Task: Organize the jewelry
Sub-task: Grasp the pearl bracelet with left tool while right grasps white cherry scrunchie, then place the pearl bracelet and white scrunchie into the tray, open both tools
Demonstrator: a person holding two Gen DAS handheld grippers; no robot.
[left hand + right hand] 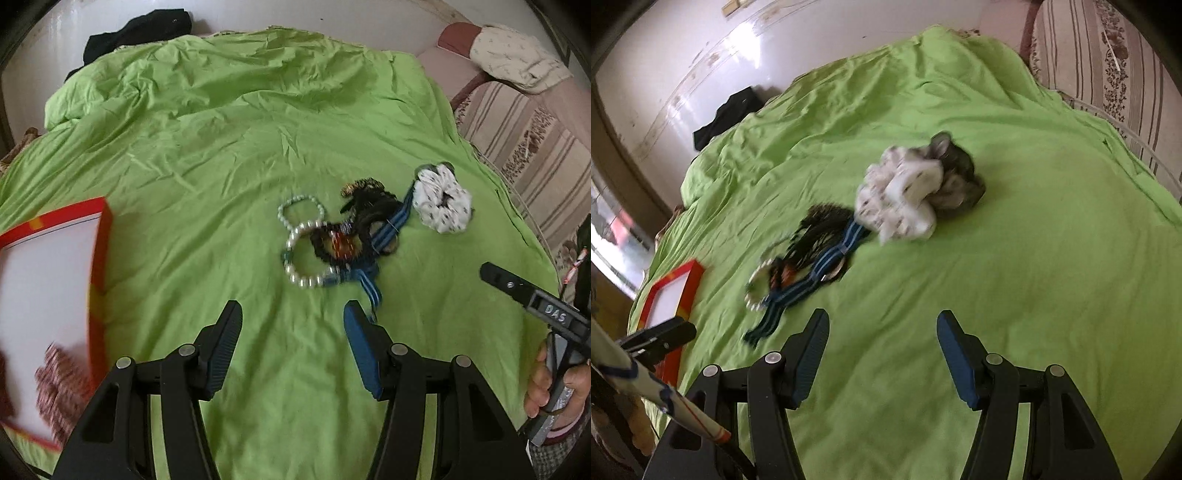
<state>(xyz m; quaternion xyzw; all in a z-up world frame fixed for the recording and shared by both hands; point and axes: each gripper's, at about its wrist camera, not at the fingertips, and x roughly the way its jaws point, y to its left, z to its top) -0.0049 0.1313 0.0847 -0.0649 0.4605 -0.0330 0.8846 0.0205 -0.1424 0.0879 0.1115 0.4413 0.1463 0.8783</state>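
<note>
A heap of jewelry lies on the green bedspread (221, 147): two pearl bracelets (301, 236), a black beaded piece with an orange stone (341, 242), a blue striped band (365, 273) and a white patterned scrunchie (441, 203). My left gripper (291, 325) is open and empty, just short of the heap. My right gripper (882, 332) is open and empty, right of the blue band (798, 291) and short of the scrunchie (901, 195). A grey scrunchie (960, 173) lies behind the white one. The red-rimmed box (48, 295) with a white inside lies at the left.
A dark red beaded item (59, 376) lies blurred in the box. A black garment (136, 33) lies at the far edge by the wall. A striped sofa (535, 155) runs along the right side. The right gripper's finger (517, 288) shows in the left wrist view.
</note>
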